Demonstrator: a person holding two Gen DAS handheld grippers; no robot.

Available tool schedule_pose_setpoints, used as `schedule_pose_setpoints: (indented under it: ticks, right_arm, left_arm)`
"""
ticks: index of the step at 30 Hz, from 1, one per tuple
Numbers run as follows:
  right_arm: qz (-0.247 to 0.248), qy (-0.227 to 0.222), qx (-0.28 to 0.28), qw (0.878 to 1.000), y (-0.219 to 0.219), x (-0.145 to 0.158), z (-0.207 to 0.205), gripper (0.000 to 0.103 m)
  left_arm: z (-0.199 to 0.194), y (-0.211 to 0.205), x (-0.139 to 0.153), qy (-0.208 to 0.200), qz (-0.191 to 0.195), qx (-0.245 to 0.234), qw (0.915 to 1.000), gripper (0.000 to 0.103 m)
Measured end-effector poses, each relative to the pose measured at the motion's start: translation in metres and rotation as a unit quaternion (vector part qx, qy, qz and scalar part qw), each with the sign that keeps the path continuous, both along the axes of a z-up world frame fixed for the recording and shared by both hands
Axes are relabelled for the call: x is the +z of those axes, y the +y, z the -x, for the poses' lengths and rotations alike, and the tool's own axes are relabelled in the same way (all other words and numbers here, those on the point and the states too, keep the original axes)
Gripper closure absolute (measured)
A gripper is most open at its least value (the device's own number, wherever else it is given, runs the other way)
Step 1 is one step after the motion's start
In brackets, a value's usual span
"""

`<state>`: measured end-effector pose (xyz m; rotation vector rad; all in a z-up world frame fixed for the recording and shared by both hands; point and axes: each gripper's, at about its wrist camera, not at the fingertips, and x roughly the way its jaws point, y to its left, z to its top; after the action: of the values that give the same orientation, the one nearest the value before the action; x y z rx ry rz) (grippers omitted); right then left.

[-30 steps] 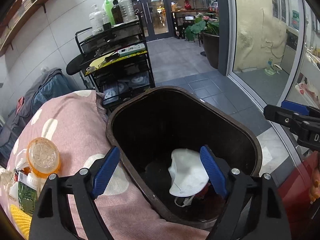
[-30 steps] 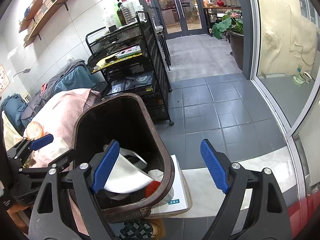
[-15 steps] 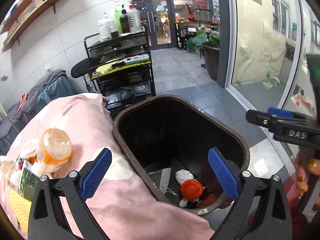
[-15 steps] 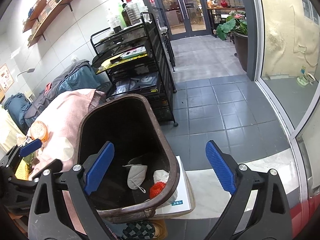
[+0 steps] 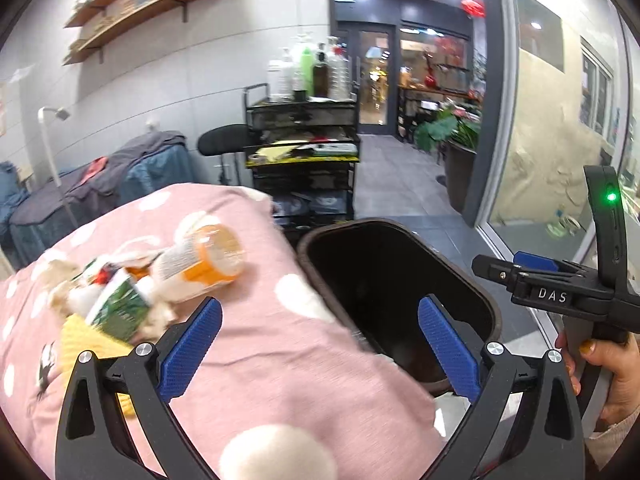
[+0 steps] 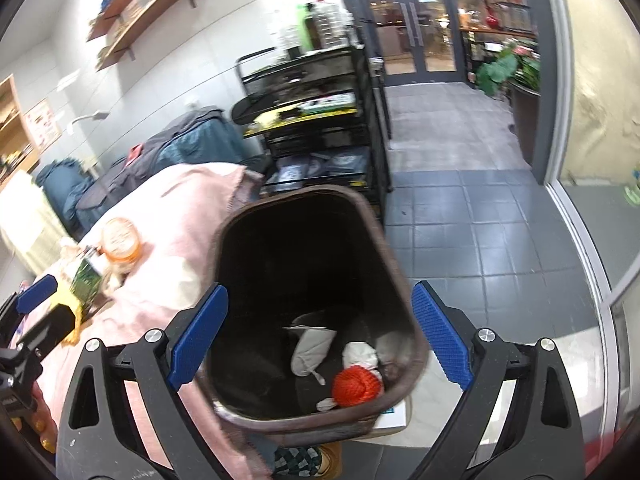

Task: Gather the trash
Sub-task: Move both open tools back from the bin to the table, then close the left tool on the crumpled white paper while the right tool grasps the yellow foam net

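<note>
A brown bin (image 6: 312, 320) stands on the tiled floor beside a bed covered with a pink polka-dot blanket (image 5: 280, 360). At the bottom of the bin lie a white mask (image 6: 310, 350), a crumpled tissue (image 6: 360, 354) and a red mesh ball (image 6: 356, 386). More trash sits on the blanket: an orange-lidded jar (image 5: 208, 260), a green-printed packet (image 5: 118, 310) and something yellow (image 5: 84, 338), bunched together. The left gripper (image 5: 320, 344) hovers over the blanket's edge and the bin's rim, its blue fingers (image 5: 192, 344) having just spread wide with nothing between them. The right gripper (image 6: 320, 336) hangs over the bin's mouth, its fingers also newly parted and empty, the bin's near end framed between them without touching. A black cart (image 6: 316, 120) stands behind.
</note>
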<state>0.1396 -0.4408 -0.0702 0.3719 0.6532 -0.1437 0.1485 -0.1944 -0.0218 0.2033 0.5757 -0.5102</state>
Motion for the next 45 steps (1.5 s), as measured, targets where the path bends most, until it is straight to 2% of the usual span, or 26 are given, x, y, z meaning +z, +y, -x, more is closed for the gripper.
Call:
schedule_pose_setpoints:
  ticks: [9, 19, 22, 25, 28, 33, 38, 45]
  right_arm:
    - [0.006, -0.007, 0.089, 0.996, 0.066, 0.008, -0.018, 0.011]
    - [0.024, -0.013, 0.185, 0.982, 0.143, 0.018, -0.036, 0.011]
    - [0.025, -0.015, 0.209, 0.978, 0.162, 0.022, -0.041, 0.011]
    - [0.027, -0.014, 0.23, 0.973, 0.179, 0.026, -0.049, 0.011]
    - [0.031, -0.014, 0.253, 0.967, 0.194, 0.031, -0.055, 0.011]
    - [0.009, -0.003, 0.298, 0.954, 0.221, 0.034, -0.071, 0.011]
    - [0.002, 0.02, 0.357, 0.934, 0.262, 0.033, -0.092, 0.011]
    - [0.04, 0.067, 0.412, 0.908, 0.321, 0.02, -0.132, 0.011]
  left_arm:
    - [0.004, 0.078, -0.008, 0.044, 0.04, 0.088, 0.9944, 0.006]
    - [0.004, 0.158, -0.034, 0.073, 0.018, 0.168, 0.9829, 0.006]
    - [-0.005, 0.175, -0.037, 0.087, 0.027, 0.178, 0.9798, 0.012]
    - [-0.015, 0.184, -0.038, 0.093, 0.017, 0.181, 0.9789, 0.018]
    - [-0.021, 0.19, -0.033, 0.086, 0.007, 0.18, 0.9799, 0.018]
    - [-0.037, 0.209, -0.022, 0.075, 0.011, 0.193, 0.9783, 0.018]
    - [-0.065, 0.248, -0.016, 0.082, 0.048, 0.222, 0.9705, 0.018]
    - [-0.101, 0.279, -0.018, 0.096, 0.075, 0.236, 0.9641, 0.018]
